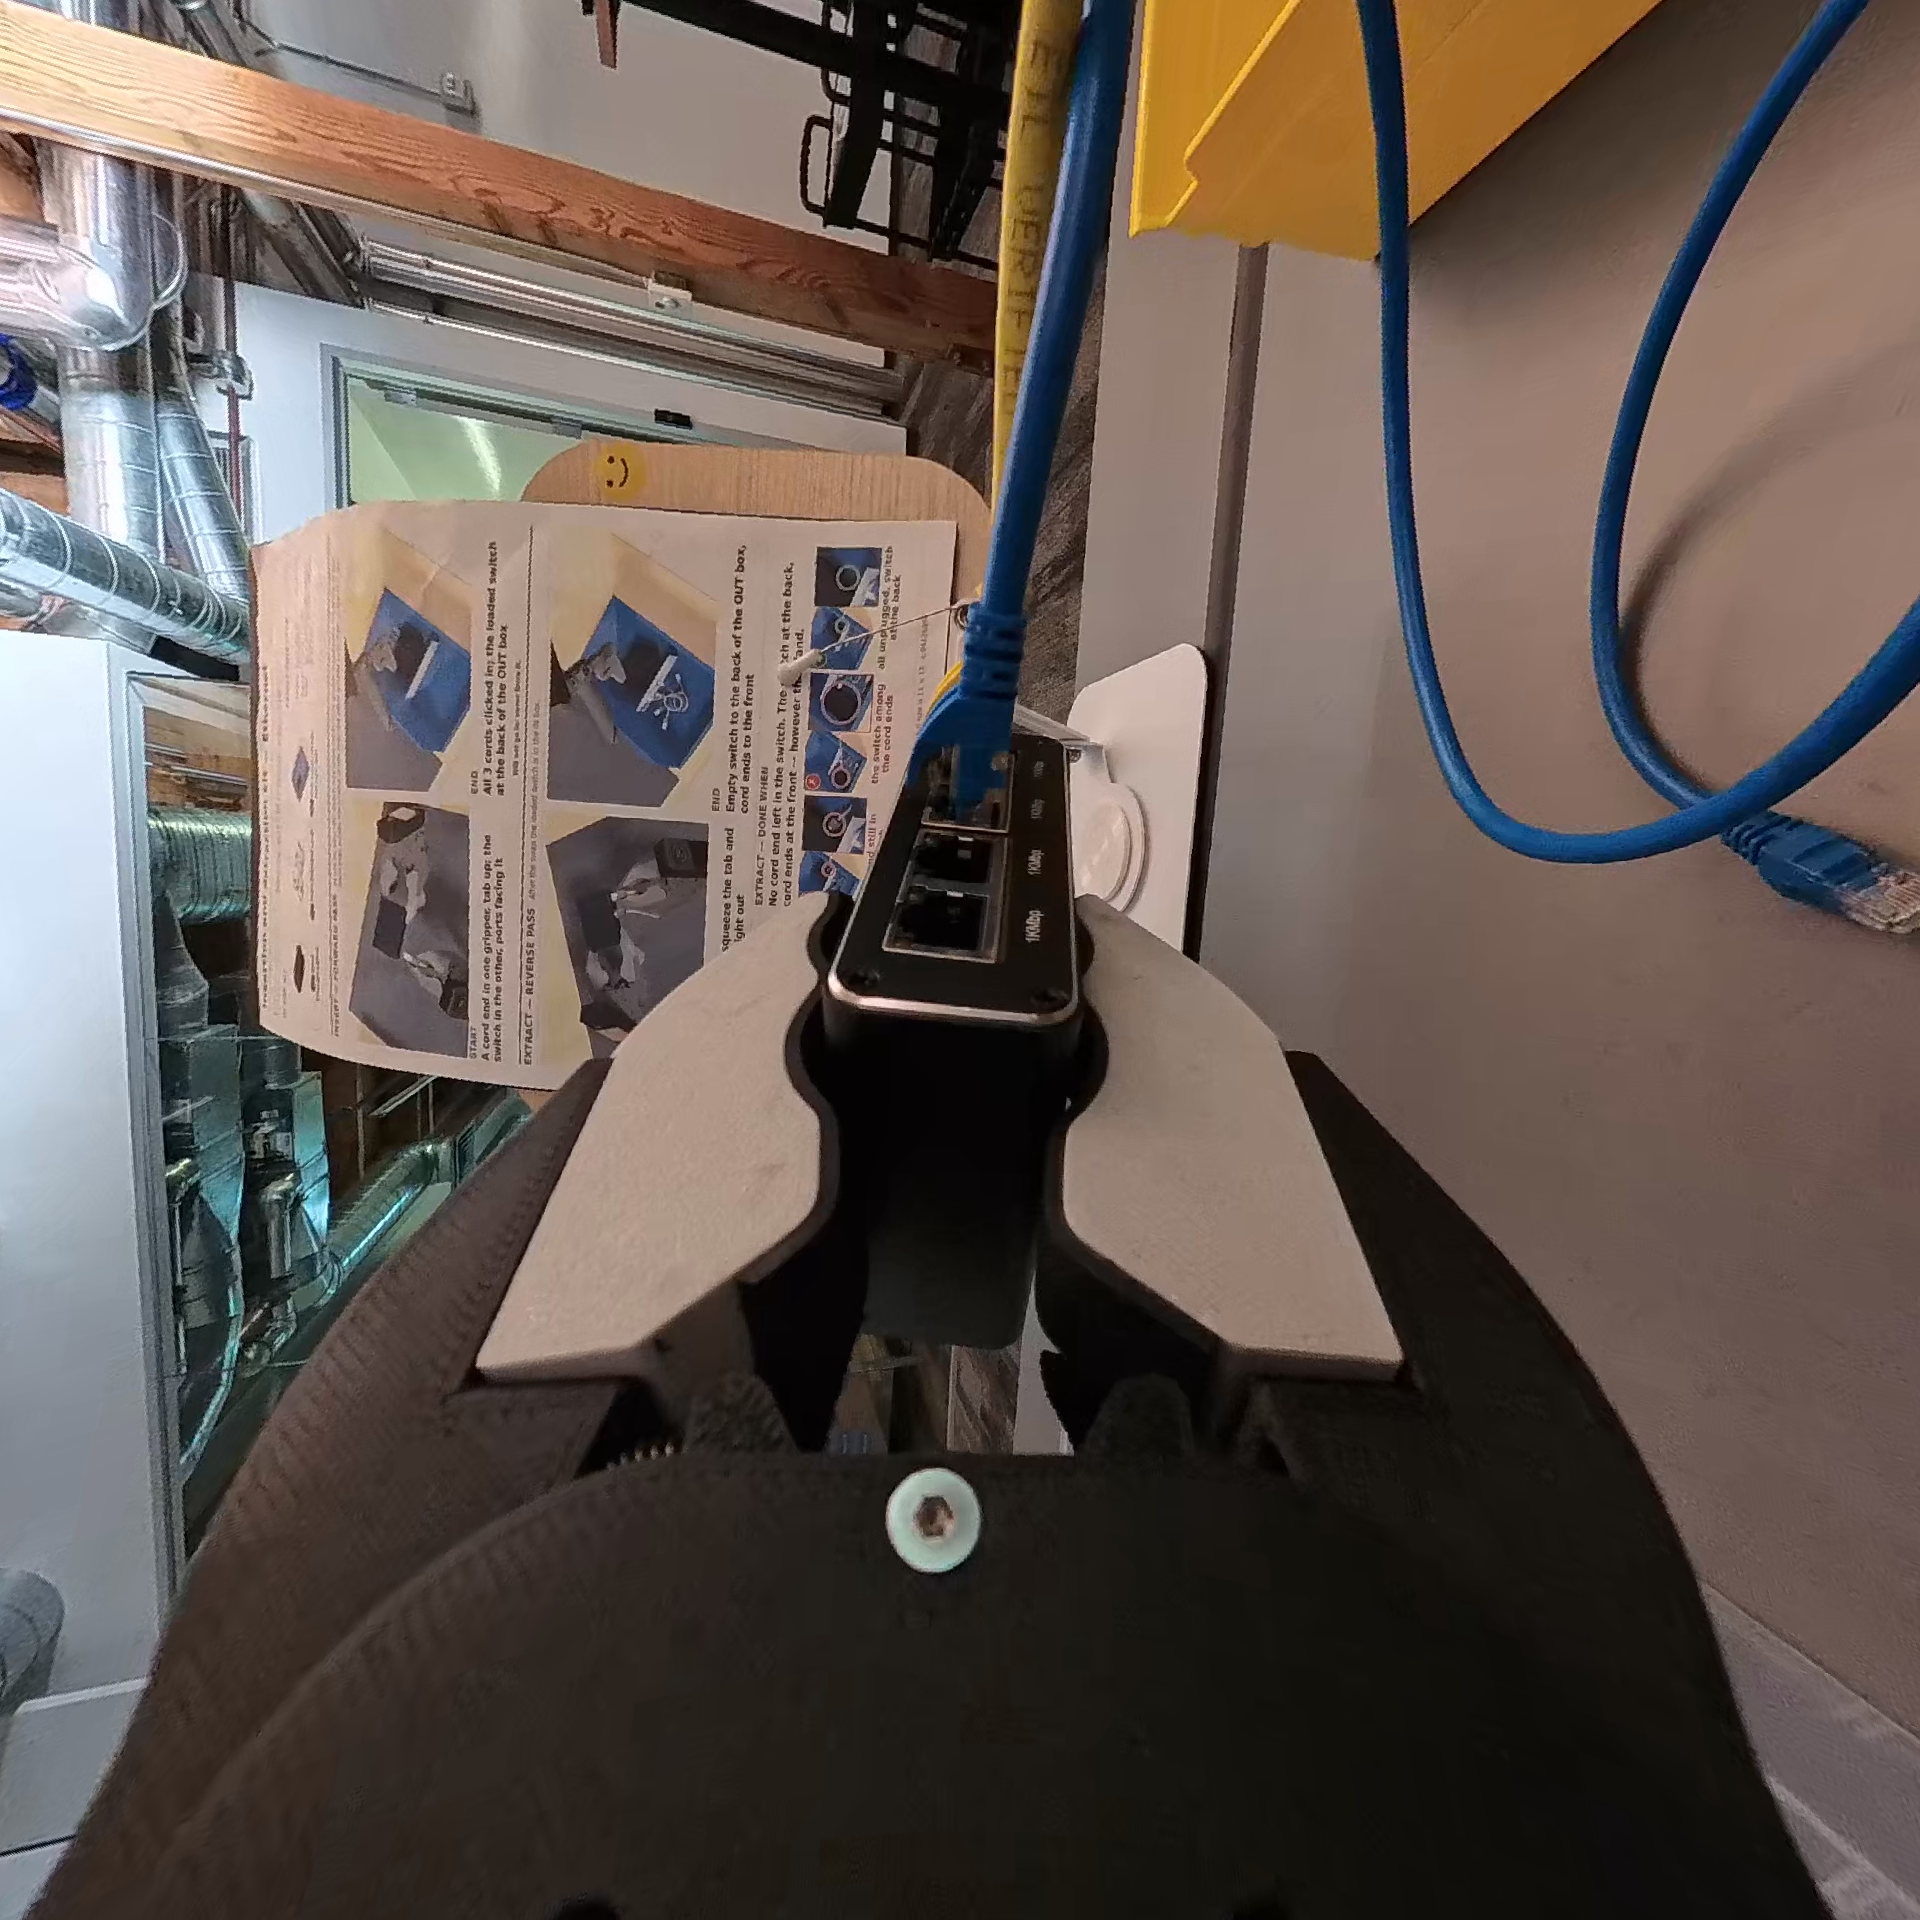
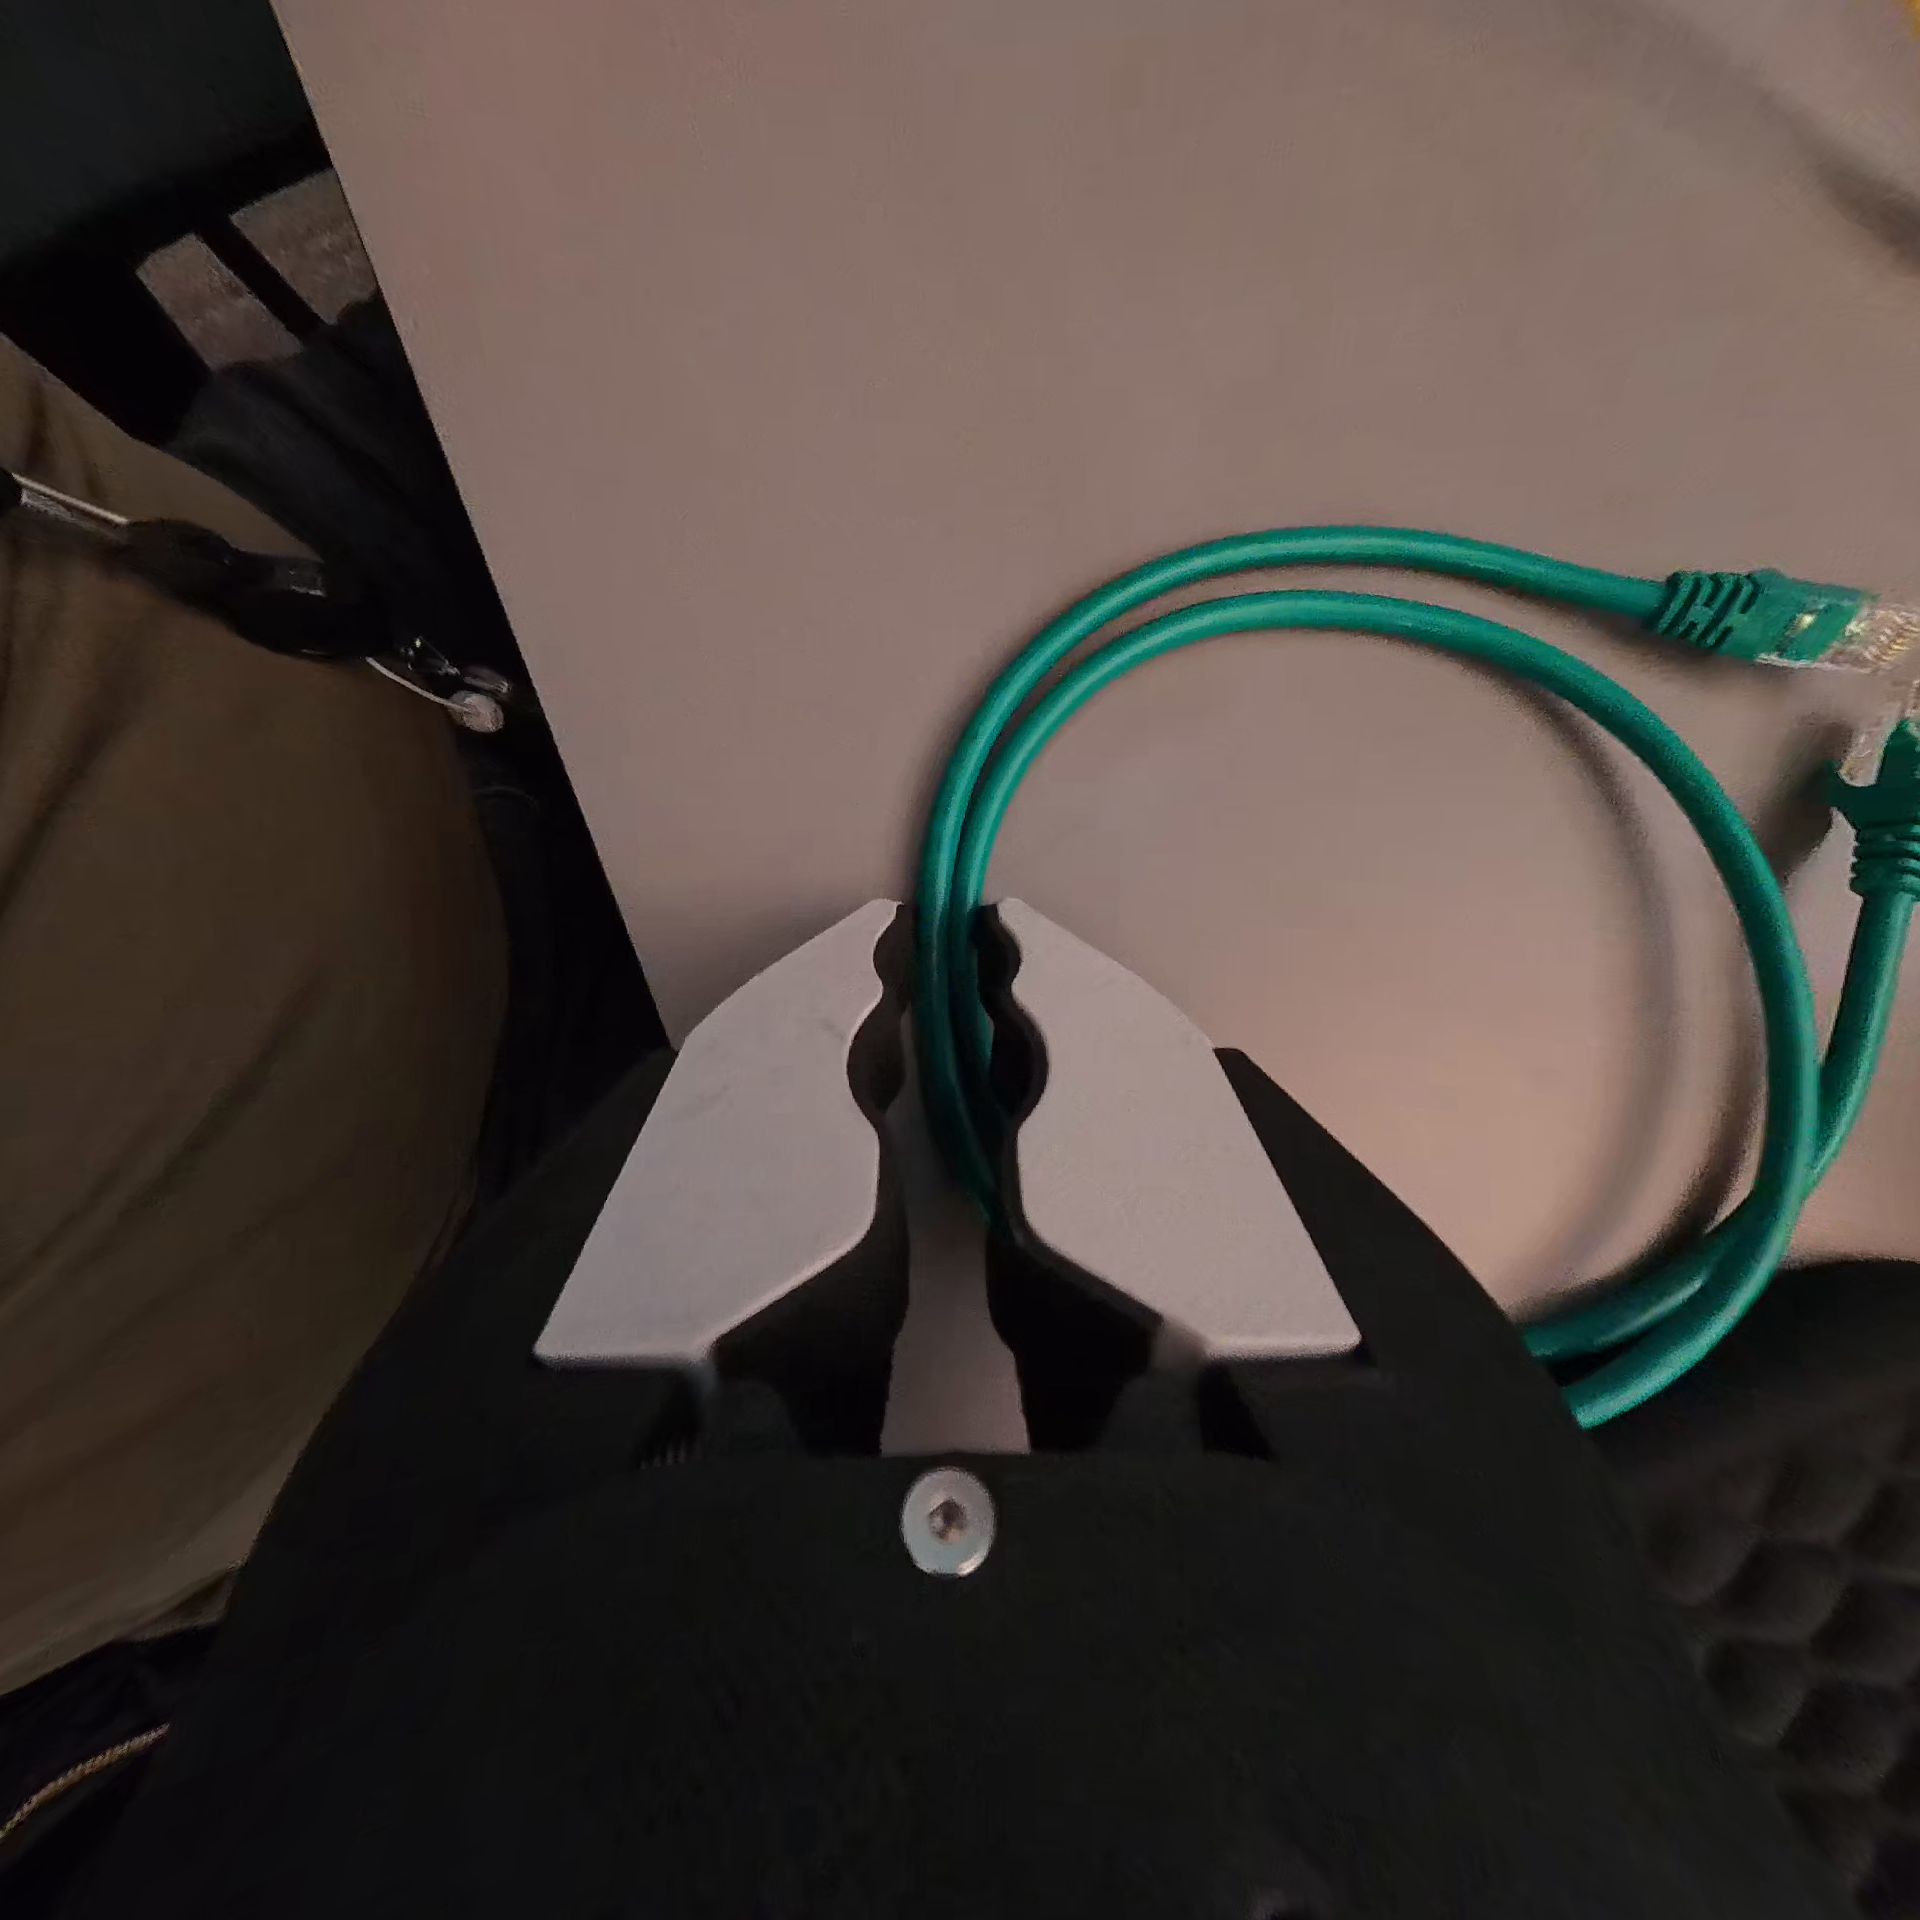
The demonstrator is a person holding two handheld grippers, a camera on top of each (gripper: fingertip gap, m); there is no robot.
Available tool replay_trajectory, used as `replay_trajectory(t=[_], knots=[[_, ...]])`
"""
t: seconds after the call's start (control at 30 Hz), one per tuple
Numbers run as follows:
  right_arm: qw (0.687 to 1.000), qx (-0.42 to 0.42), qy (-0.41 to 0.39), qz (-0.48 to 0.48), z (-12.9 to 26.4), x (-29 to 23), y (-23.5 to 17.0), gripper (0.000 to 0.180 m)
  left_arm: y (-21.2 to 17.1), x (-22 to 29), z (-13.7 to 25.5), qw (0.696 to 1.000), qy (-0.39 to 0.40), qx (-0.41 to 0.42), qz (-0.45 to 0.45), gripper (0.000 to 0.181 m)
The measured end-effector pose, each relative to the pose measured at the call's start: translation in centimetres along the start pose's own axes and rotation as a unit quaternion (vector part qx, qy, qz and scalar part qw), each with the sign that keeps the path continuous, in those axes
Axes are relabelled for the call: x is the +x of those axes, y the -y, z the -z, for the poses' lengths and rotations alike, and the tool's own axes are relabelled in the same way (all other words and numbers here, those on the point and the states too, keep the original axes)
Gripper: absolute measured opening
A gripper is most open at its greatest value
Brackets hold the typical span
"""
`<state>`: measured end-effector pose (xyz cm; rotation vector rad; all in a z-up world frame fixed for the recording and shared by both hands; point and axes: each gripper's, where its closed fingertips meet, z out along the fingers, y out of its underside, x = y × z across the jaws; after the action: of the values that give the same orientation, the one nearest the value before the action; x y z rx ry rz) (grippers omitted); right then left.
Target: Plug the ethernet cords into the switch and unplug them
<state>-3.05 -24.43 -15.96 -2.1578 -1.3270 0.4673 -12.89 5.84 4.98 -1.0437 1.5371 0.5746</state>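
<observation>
Switch (image 1: 951, 1049) — boxy, black, left gripper (image 1: 951, 925)-clamped

Left view bright, sharp; right dim, blurred.

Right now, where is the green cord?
In the right wrist view, the green cord lies looped on the grey table, right of centre, with two strands passing between the right gripper fingers.
</observation>
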Motion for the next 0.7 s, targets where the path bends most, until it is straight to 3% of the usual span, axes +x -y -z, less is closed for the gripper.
replay_trajectory(t=[0.03, 0.23, 0.37, 0.57, 0.7], knots=[[1.0, 0.009, 0.003, -0.007, -0.1, -0.1, 0.2, 0.012, 0.0, 0.0, 0.0, 1.0, 0.0, 0.0, 0.0, 0.038], [0.972, 0.168, 0.104, -0.13, 2.6, -1.3, 4.4, 0.011, -0.1, -0.3, 0.2, 1.0, 0.004, 0.001, 0.004, 0.037], [0.922, 0.29, 0.166, -0.194, 6.8, -1.0, 7.4, 0.011, -0.5, -0.5, 0.2, 1.0, 0.005, -0.003, 0.008, 0.038], [0.822, 0.435, 0.255, -0.266, 12.7, 0.4, 9.8, 0.01, -0.8, -0.6, 0.2, 1.0, 0.006, -0.006, 0.012, 0.038], [0.808, 0.46, 0.253, -0.269, 14.0, 0.6, 9.8, 0.01, -0.8, -0.4, 0.1, 1.0, 0.003, -0.008, 0.011, 0.038]])
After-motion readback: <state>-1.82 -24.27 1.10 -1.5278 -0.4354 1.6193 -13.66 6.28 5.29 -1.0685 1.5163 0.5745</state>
